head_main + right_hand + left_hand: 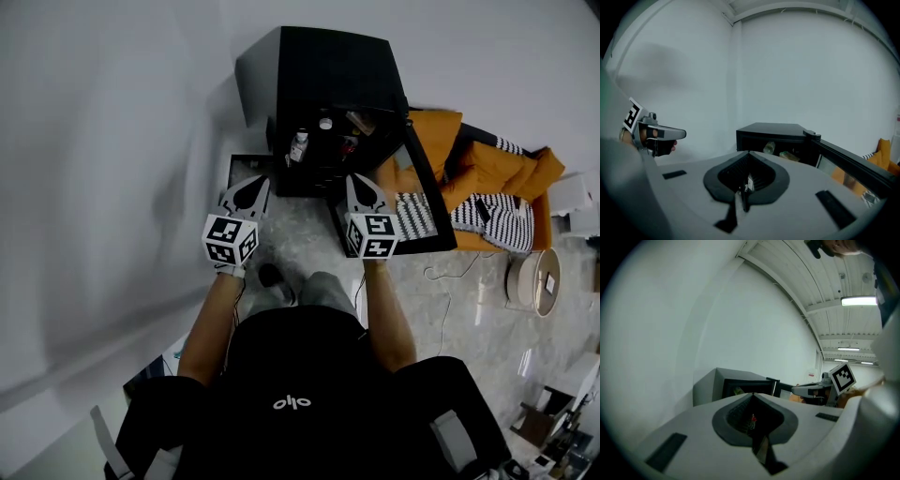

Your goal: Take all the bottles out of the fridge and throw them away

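While the bottles sit inside the open fridge (319, 66), neither gripper touches them: from the head view a white bottle (299, 147) stands at the left of the interior with a pale cap (325, 123) behind it, and the right gripper view shows two pale bottles (769, 148) lying tilted on the upper shelf. This small black fridge stands on the floor against the white wall (112, 141), its glass door (427, 202) swung wide to the right. Just in front of the opening, the left gripper (253, 183) and the right gripper (358, 180) are held side by side, apart from each other, both pointing at the fridge and slightly downward. Each gripper's jaws are pressed together with nothing between them, as its own view shows. The left gripper view catches the other gripper off to its right, and the right gripper view shows the left one off to its left. Beyond the door, an orange jacket (436, 131) and striped cloth (487, 216) lie on the marbled floor (450, 300), with a round pale object (534, 279) near them.
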A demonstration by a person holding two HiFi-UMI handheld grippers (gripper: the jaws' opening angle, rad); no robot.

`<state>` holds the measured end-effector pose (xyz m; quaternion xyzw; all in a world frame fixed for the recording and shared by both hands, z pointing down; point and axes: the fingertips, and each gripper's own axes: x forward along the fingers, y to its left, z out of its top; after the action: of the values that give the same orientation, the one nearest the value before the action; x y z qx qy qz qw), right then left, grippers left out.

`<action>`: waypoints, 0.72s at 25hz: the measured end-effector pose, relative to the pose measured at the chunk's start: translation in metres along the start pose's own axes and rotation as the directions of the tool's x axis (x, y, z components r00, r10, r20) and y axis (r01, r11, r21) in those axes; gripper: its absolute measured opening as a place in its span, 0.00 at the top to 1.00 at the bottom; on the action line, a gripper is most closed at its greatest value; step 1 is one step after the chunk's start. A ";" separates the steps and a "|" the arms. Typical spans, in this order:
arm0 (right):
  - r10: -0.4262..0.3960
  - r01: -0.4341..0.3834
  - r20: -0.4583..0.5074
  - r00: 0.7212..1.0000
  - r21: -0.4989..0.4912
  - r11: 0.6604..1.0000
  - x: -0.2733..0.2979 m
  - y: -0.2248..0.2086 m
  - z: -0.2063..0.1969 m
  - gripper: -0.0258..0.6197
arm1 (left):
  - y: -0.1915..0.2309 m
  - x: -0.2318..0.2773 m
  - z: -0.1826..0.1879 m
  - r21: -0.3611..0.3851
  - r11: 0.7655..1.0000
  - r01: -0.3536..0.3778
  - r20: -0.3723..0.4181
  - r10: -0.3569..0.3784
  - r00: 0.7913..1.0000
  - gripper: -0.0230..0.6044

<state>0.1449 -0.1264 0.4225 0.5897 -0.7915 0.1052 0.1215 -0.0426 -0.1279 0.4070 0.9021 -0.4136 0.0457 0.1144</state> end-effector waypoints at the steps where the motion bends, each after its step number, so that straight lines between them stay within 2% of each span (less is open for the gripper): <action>1: -0.005 0.005 0.003 1.000 0.003 1.000 0.004 0.000 -0.001 0.96 | 0.003 0.001 0.000 0.001 1.000 0.000 0.001 0.000 1.000 0.96; 10: -0.026 0.025 0.021 0.999 0.064 0.998 0.051 -0.006 -0.012 0.96 | 0.019 0.016 0.005 0.014 1.000 -0.016 0.024 0.015 1.000 0.96; 18: -0.030 0.029 0.007 1.000 0.040 0.999 0.116 -0.015 -0.019 0.96 | 0.035 0.057 0.002 0.018 1.000 -0.004 0.013 0.003 1.000 0.96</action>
<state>0.1287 -0.2304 0.4781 0.6041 -0.7809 0.1169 0.1079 -0.0313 -0.1926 0.4206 0.9027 -0.4154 0.0437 0.1033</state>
